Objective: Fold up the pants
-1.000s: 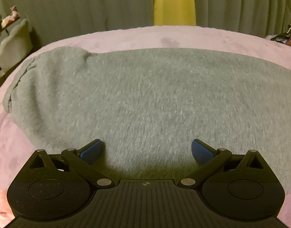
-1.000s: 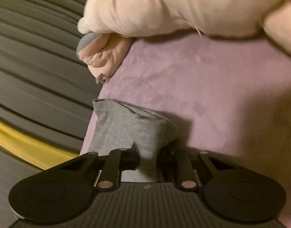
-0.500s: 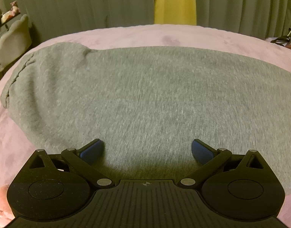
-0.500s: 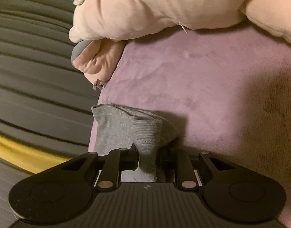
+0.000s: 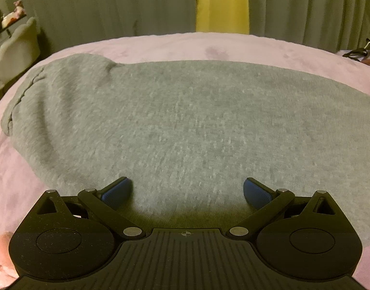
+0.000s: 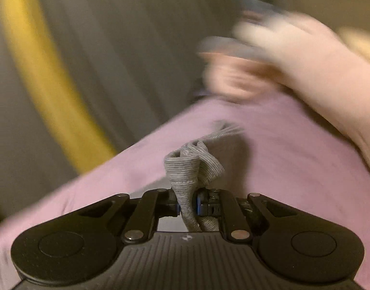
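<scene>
Both fingers closing – right gripper (image 6: pixel 187 204) pinching pants (image 6: pixel 185 193) | left gripper (image 5: pixel 187 191) spread above pants

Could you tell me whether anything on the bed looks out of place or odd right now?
Little stands out. The grey pants lie mostly flat on the pink blanket, with slight bunching at the far left end. The right tongs are closing on a twisted, bunched cuff. The left tongs are open over the fabric.

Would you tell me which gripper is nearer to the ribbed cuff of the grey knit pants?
Right. The right gripper is closing on the ribbed cuff, bunched between its pads. The left gripper hovers open over the flat grey pants, no cuff by it.
</scene>
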The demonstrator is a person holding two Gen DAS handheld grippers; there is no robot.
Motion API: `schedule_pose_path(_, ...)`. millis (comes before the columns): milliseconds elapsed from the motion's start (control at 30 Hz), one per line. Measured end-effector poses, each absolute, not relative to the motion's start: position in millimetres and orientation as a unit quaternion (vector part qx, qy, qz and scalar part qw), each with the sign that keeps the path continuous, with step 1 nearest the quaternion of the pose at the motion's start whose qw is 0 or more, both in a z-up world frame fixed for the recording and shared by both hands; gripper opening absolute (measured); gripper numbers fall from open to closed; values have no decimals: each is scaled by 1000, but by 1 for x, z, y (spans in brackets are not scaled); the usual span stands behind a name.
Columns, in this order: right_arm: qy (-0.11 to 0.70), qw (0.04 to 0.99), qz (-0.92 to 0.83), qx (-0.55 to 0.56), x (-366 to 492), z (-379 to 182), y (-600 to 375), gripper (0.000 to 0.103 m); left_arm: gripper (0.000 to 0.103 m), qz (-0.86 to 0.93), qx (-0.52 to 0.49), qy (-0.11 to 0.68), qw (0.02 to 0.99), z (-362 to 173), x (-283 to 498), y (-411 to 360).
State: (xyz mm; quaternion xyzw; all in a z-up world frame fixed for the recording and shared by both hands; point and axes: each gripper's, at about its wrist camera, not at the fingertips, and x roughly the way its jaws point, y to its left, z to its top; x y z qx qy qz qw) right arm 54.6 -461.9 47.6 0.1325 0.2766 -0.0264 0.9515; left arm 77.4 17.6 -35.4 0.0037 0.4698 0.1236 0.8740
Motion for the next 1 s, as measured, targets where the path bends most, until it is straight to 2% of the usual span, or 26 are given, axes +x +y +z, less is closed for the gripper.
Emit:
schedule_pose_path(133,299,950,88,15,56,40,-354,12,103,105,-1,461,881,-30,71,15)
schedule_pose_path(300,403,899,173,-13,51,-29,-263,14,103,63,-12,438,897,-19,59,7)
schedule_pose_path(400,404,896,186,-8,36,-39,-255,38,103,38,-23,431,901,-15,56,4)
schedule_pose_path(433,413,889,195,18,38,-35,-262,43,103,28,-26,430,902,-14,55,2)
schedule_pose_path(500,421,876,209,106,39,-23,-287,59,103,4,-31,429,903,-11,53,-3)
schedule_pose_path(600,384,874,161,249,29,-16,-345,67,103,-38,-30,427,903,-5,56,-20)
schedule_pose_path(667,389,852,115,332,28,-32,-381,75,103,-63,-58,437,895,-6,63,-31)
schedule_pose_path(700,401,834,84,369,27,-45,-398,74,103,-79,-84,451,885,-8,70,-37)
schedule_pose_path(767,401,804,58,436,22,-59,-425,42,103,-101,-125,471,868,-13,83,-45)
schedule_pose_path(833,379,792,52,475,13,-62,-441,41,103,-112,-152,485,854,-19,97,-53)
schedule_pose_path(900,365,812,51,452,8,-54,-442,42,103,-118,-175,504,837,-25,110,-60)
schedule_pose_path(1000,361,826,57,429,6,-51,-441,49,103,-122,-222,513,820,-31,128,-65)
